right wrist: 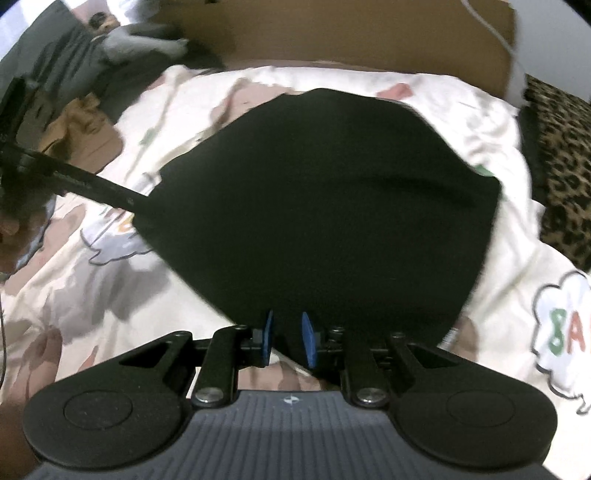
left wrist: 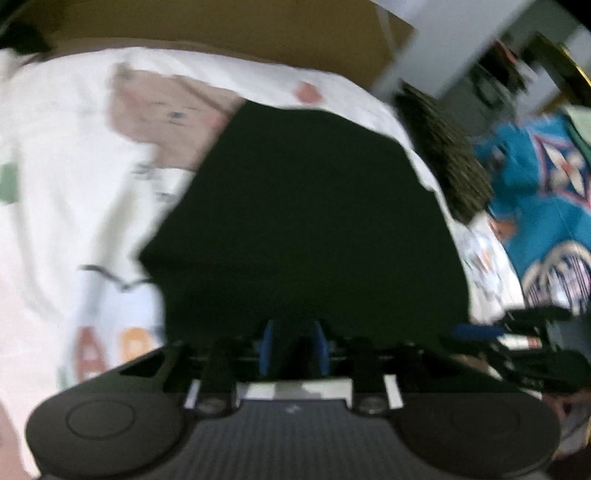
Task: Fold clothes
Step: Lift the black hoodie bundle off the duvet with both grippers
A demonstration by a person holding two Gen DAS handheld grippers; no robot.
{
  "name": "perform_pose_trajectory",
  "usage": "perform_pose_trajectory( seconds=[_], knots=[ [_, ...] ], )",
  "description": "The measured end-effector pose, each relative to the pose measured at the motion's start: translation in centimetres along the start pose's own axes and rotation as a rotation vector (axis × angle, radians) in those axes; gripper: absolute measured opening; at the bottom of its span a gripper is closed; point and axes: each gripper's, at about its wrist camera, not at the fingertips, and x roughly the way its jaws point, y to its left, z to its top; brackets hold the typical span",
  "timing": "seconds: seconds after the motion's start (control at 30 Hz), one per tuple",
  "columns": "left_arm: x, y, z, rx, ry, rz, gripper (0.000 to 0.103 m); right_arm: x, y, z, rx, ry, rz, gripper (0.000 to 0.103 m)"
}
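The left wrist view is motion-blurred. Both the left gripper (left wrist: 294, 347) and right gripper (right wrist: 288, 339) pinch the black garment's (right wrist: 314, 206) near edge, low in frame, over a printed bedsheet (right wrist: 110, 302).

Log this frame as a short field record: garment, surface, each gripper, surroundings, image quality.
garment: black garment, spread flat, edges angled as if partly folded
surface: white bedsheet with cartoon prints
left gripper: blue pads close together at the garment's near edge; grip cannot be confirmed
right gripper: blue pads slightly apart, black fabric between them
surroundings: leopard-print fabric to the right; teal patterned cloth; brown headboard behind
image quality: left wrist view blurred, right wrist view sharper
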Motion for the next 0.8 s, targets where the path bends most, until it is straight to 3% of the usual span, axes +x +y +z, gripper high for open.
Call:
perform_pose_trajectory(
  seconds=[0.3,0.8],
  knots=[
    [4.3,-4.9,-1.1,0.125,0.088,-0.103,0.029,1.7,1.5,0.1,-0.029,0.04,0.04,0.023],
    [5.6,-5.5,-1.0,0.167,0.102,-0.135,0.029,4.0,-0.1,0.0,0.049,0.084,0.02,0.021]
  ],
)
